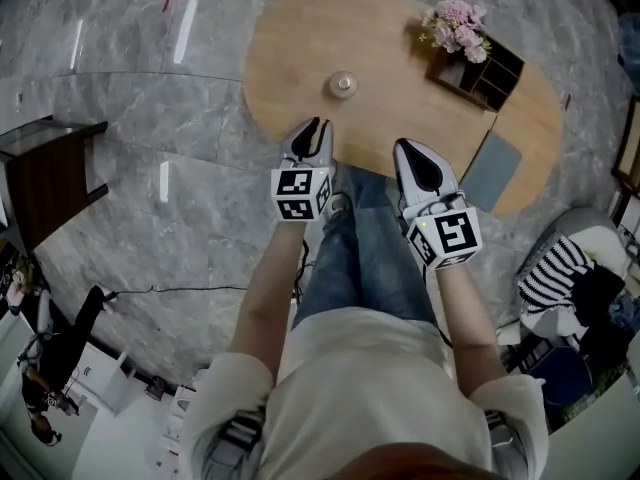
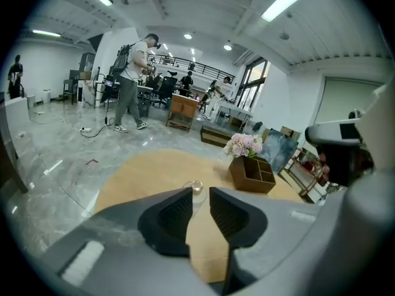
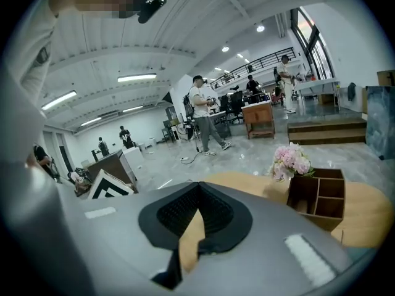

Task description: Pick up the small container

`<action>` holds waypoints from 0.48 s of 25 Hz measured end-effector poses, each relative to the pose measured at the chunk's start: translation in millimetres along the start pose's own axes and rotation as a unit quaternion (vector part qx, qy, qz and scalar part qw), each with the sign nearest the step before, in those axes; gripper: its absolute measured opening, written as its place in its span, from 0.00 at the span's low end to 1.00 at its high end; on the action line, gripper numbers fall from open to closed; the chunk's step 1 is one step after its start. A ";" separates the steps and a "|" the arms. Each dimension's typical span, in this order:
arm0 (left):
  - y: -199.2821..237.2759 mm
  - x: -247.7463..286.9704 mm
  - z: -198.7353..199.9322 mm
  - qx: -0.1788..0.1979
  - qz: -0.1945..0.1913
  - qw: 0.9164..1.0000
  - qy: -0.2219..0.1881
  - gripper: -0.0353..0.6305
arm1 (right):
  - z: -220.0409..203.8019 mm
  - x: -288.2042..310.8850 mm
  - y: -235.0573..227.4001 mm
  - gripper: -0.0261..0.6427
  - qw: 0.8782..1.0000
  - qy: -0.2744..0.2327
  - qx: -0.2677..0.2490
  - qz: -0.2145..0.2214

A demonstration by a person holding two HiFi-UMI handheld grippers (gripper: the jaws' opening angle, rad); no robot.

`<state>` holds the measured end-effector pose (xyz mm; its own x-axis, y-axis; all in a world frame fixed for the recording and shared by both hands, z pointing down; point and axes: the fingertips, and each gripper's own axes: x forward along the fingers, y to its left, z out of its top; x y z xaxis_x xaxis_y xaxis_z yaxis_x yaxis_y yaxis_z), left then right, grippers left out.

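Clear small container (image 2: 195,187) sits beyond left gripper's (image 2: 200,196) parted jaws

Oval wooden desk (image 1: 390,28) standing on grey marble floor (image 1: 130,108). Small container (image 1: 344,84) sitting near desk's middle, just ahead of left gripper (image 1: 318,124). Brown compartment box (image 1: 482,72) holding pink flowers (image 1: 457,26) resting farther off, ahead-right of right gripper (image 1: 406,147). Grey-blue pad (image 1: 492,171) lying at desk edge, right of right gripper.

Black-and-white marker cubes (image 1: 300,194), blue jeans (image 1: 365,258), cream short-sleeved top (image 1: 370,388)
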<state>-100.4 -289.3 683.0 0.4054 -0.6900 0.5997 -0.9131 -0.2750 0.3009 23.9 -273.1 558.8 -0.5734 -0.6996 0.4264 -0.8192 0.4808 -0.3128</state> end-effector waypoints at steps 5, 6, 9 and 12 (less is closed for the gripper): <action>7.9 48.4 -27.6 0.025 -0.009 0.999 0.021 0.43 | -20.9 16.9 -18.6 0.04 1.000 0.015 0.014 0.000; 8.9 57.9 -31.2 0.032 -0.013 0.999 0.022 0.48 | -24.7 19.9 -22.1 0.04 1.000 0.018 0.016 0.000; 10.0 85.6 -40.4 0.050 -0.021 0.998 0.027 0.57 | -35.7 28.2 -31.5 0.04 0.999 0.025 0.021 0.000; 10.6 109.2 -46.5 0.062 -0.023 0.997 0.030 0.60 | -47.1 34.9 -39.0 0.04 0.999 0.032 0.027 0.002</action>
<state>-63.8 -336.4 786.2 0.4457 -0.6341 0.6319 -0.8902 -0.3883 0.2381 35.2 -291.3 625.8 -0.5780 -0.6615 0.4779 -0.8158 0.4532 -0.3593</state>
